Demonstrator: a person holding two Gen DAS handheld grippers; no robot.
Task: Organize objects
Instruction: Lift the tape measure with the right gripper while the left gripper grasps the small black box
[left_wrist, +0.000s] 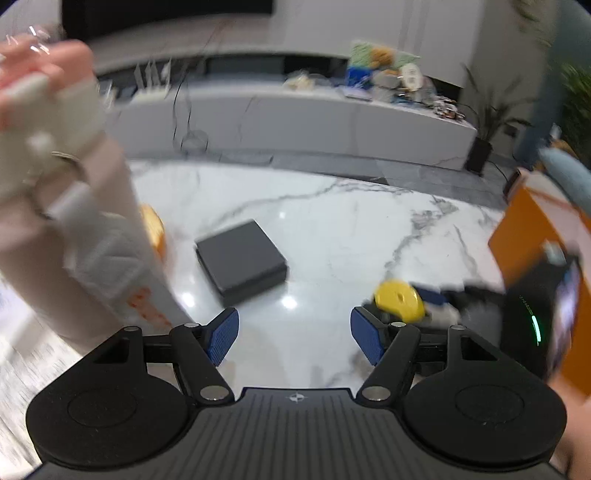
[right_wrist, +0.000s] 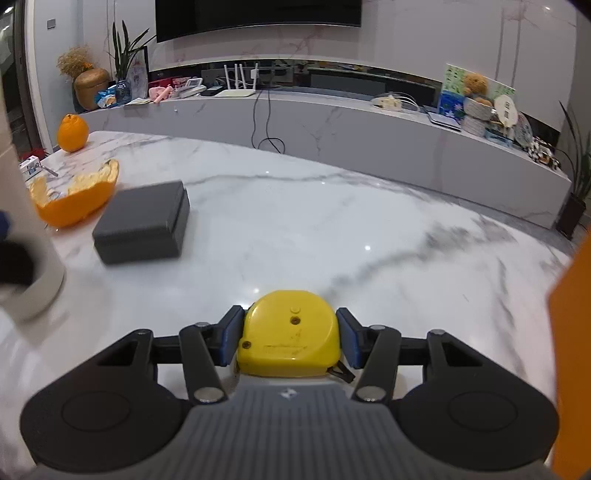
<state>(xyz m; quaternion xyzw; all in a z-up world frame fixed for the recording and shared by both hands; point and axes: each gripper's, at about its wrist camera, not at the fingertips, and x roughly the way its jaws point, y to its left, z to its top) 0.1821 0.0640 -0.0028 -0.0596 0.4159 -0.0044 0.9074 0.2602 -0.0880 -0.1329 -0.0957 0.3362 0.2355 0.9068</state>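
Observation:
My right gripper (right_wrist: 290, 338) is shut on a yellow tape measure (right_wrist: 291, 319), its blue pads pressing on both sides just above the marble table (right_wrist: 332, 221). In the left wrist view the same tape measure (left_wrist: 399, 299) shows blurred at the right, in the right gripper (left_wrist: 439, 304). My left gripper (left_wrist: 294, 338) is open with nothing between its pads. It hangs over the table next to a tall beige cylinder (left_wrist: 122, 258), which stands outside its left finger. A dark grey box (left_wrist: 242, 258) (right_wrist: 142, 225) lies flat ahead.
An orange peel (right_wrist: 74, 199) lies left of the grey box and a whole orange (right_wrist: 72, 133) stands at the table's far left corner. An orange box (left_wrist: 535, 229) (right_wrist: 572, 332) rises at the right edge. A long cluttered shelf (right_wrist: 332, 110) runs behind the table.

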